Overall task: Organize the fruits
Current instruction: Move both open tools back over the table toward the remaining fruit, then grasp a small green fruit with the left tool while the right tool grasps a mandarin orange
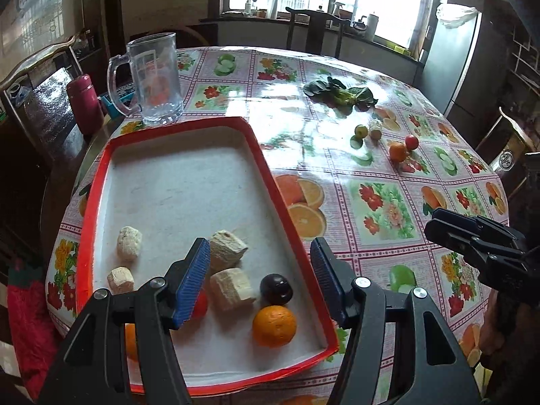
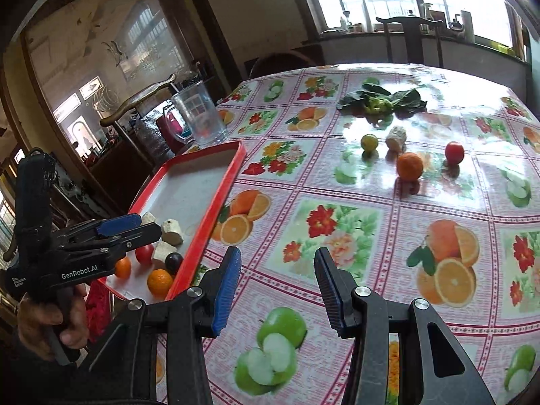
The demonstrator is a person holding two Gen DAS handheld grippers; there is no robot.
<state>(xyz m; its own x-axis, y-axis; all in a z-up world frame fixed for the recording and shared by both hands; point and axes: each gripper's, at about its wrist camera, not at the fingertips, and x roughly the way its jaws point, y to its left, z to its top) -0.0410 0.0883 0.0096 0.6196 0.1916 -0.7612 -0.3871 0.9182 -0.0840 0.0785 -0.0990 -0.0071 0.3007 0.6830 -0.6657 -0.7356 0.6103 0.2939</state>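
**Loose fruit lies far and right of the open right jaws**

The right gripper (image 2: pixel 278 290) hangs over the bench (image 2: pixel 337 236) with its jaws spread wide and nothing between them. The fruit not yet gathered sits well ahead of it, toward the far right: a round orange tangerine (image 2: pixel 409 166), a small red tomato-like fruit (image 2: pixel 454 152) just right of it, a small green round fruit (image 2: pixel 369 141) further left, and a pale beige cut chunk (image 2: pixel 395 138) between the green and orange ones. The tangerine looks the nearest of these to the right jaws; being round, it offers no long axis to line up with.

The left gripper (image 1: pixel 260 280) hovers over the near end of the red-rimmed rectangular tray with a white liner (image 1: pixel 266 155), its jaws also apart and holding nothing. In the tray lie an orange (image 1: pixel 274 325), a dark plum-like fruit (image 1: pixel 276 288), a red fruit partly hidden by the left pad, and several pale chunks. So the right gripper is the nearer one to the loose fruit, and the tray lies to its left.

Readable writing: "GenRobot.AI" on the left gripper's body in the right wrist view, with small print beside it too fine to read.

A clear glass mug (image 1: pixel 153 77) stands beyond the tray, and dark leafy greens (image 1: pixel 341 92) lie at the far side.
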